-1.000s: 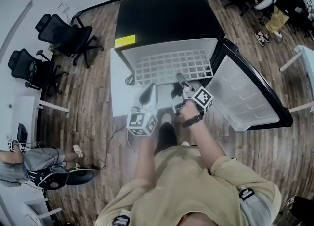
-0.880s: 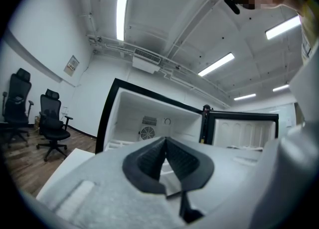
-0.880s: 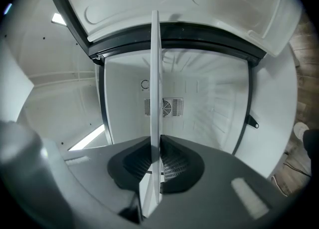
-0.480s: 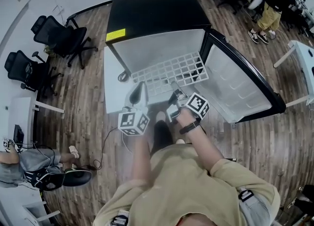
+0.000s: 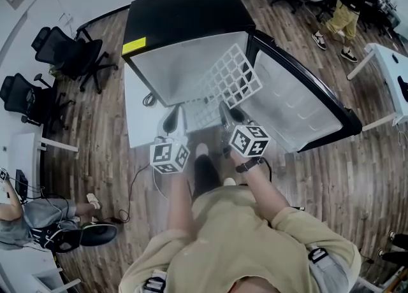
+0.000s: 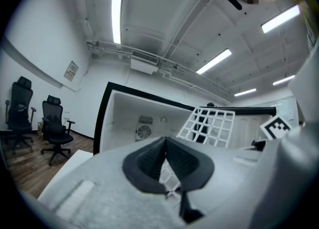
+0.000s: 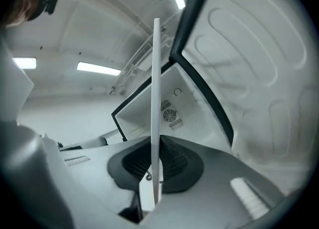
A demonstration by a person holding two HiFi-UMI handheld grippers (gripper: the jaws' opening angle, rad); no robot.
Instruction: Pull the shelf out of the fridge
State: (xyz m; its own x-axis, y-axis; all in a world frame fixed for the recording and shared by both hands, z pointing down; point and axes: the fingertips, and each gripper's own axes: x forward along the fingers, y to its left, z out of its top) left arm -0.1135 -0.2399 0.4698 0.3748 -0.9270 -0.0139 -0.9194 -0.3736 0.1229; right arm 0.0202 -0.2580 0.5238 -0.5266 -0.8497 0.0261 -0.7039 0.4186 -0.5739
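At the end of the person's outstretched arms, both tools sit at the mouth of the open mini fridge. The right tool is clamped narrow on the near edge of the white wire shelf. In the right gripper view the shelf runs edge-on as a thin upright line straight through the pads. The left tool is also drawn narrow, its tips nearly meeting. A crossing of white wire shows in the gap between its pads, so it appears to pinch the shelf's near left corner.

A second ago the shelf lay flat inside the cabinet, with only its front edge at the tools. Now it has come forward and tipped up out of the flat, so the grid stands steeply tilted. Its far end is still over the fridge opening, close beside the open door. My reading is that the shelf is off its supports and largely clear of the cabinet. What remains is to carry it fully away from the opening without knocking the door liner.

Beyond the shelf, the white fridge interior looks bare, with a round fan grille on its back wall. Farther off, black office chairs stand on the wooden floor.
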